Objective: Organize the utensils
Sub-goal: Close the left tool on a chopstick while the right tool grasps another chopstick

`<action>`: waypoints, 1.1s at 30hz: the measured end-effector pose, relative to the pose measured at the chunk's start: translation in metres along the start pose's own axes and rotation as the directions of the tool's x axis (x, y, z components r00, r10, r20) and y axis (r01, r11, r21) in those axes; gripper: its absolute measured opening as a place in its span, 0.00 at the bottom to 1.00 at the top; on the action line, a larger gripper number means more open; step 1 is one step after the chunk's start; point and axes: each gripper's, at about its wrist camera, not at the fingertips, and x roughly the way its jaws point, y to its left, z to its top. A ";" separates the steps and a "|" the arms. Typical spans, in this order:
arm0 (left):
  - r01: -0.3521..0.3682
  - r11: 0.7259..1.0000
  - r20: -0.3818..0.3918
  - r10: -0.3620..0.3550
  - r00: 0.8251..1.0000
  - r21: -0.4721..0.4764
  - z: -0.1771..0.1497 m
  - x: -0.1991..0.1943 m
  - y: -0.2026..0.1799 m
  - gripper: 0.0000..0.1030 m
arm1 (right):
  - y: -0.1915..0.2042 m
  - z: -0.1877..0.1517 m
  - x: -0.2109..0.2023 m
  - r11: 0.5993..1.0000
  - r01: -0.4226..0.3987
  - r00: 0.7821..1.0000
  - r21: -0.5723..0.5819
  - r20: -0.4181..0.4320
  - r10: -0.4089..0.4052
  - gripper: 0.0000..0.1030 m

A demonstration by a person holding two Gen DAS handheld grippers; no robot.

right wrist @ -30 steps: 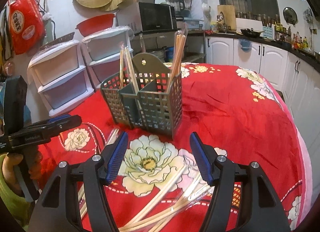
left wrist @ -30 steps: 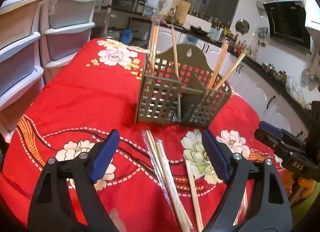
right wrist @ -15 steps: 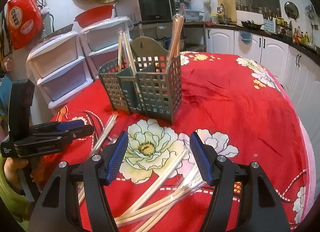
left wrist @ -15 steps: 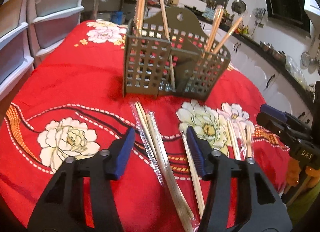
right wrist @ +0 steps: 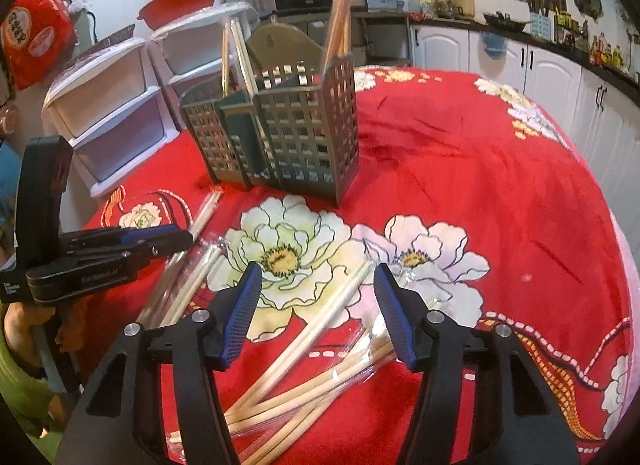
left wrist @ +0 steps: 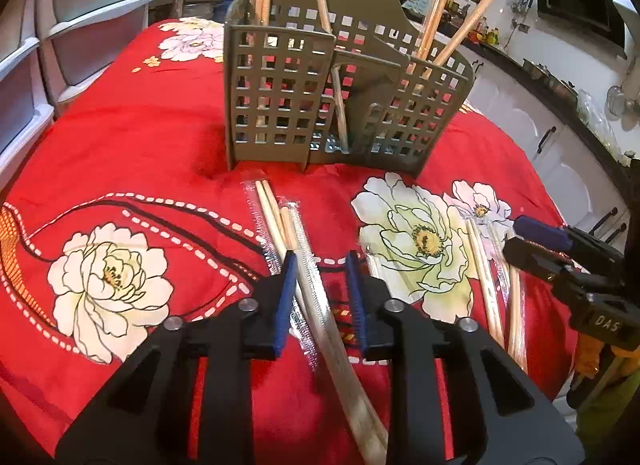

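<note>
My left gripper (left wrist: 320, 285), jaws just narrowing but not yet pinching, straddles a wrapped chopstick pair (left wrist: 308, 277) lying lengthwise away toward the slotted utensil holder (left wrist: 280, 105) straight ahead

Both grippers, the left gripper (left wrist: 322, 277) and the right gripper (right wrist: 318, 297), have black plastic arms, ribbed blue pads (right wrist: 242, 311) and silver screws (left wrist: 391, 305); a green sleeve (right wrist: 16, 377) shows at lower left.
</note>
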 end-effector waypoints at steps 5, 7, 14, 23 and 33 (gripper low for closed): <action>0.003 1.000 -0.018 -0.003 1.000 -0.010 0.006 0.007 0.002 0.11 | -0.001 0.000 0.018 1.000 0.000 0.997 0.017 -0.073 0.001 0.49; 0.003 1.000 -0.027 -0.004 1.000 -0.025 0.008 0.011 0.005 0.11 | -0.002 0.000 0.026 1.000 0.010 0.995 0.022 -0.103 -0.007 0.49; -0.013 0.999 -0.045 0.011 0.999 -0.052 0.015 0.016 0.016 0.09 | -0.007 0.007 0.046 0.998 0.022 0.988 0.059 -0.154 -0.012 0.48; -0.027 0.996 -0.082 0.020 0.996 -0.085 0.026 0.028 0.032 0.09 | -0.010 0.019 0.060 0.996 0.035 0.985 0.083 -0.169 -0.021 0.43; -0.008 0.991 -0.085 -0.003 0.996 -0.134 0.029 0.026 0.047 0.12 | -0.009 0.029 0.072 0.997 0.066 0.983 0.047 -0.174 -0.057 0.31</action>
